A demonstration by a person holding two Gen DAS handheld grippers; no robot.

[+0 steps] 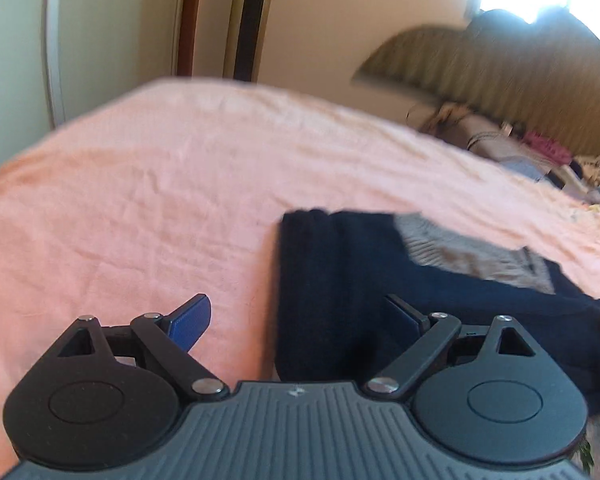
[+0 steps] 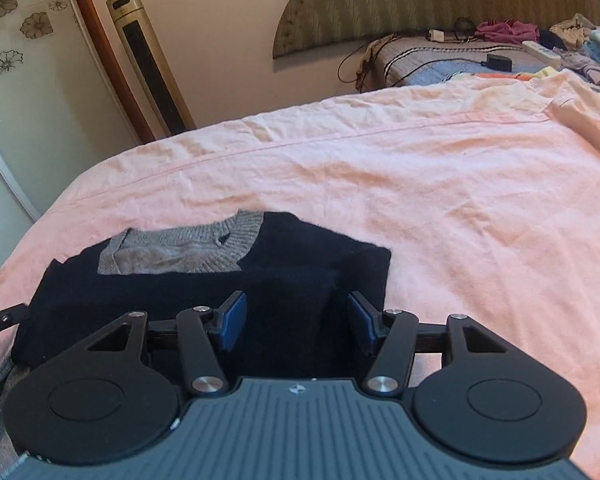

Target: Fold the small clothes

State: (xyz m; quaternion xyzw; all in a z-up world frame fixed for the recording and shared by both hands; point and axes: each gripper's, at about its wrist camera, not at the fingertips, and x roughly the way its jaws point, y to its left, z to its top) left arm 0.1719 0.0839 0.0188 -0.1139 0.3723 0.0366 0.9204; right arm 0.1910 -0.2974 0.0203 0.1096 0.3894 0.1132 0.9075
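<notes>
A small dark navy sweater with a grey ribbed collar lies flat on the pink bedsheet, sleeves folded in. My right gripper is open and empty, hovering over the sweater's near right part. In the left wrist view the sweater lies right of centre, its grey collar at the far right. My left gripper is open wide and empty over the sweater's left edge, its left finger above the sheet.
A padded headboard stands at the back. A heap of clothes, a power strip and cables lies at the bed's far right. A tall gold tower fan and a wooden door frame stand by the left wall.
</notes>
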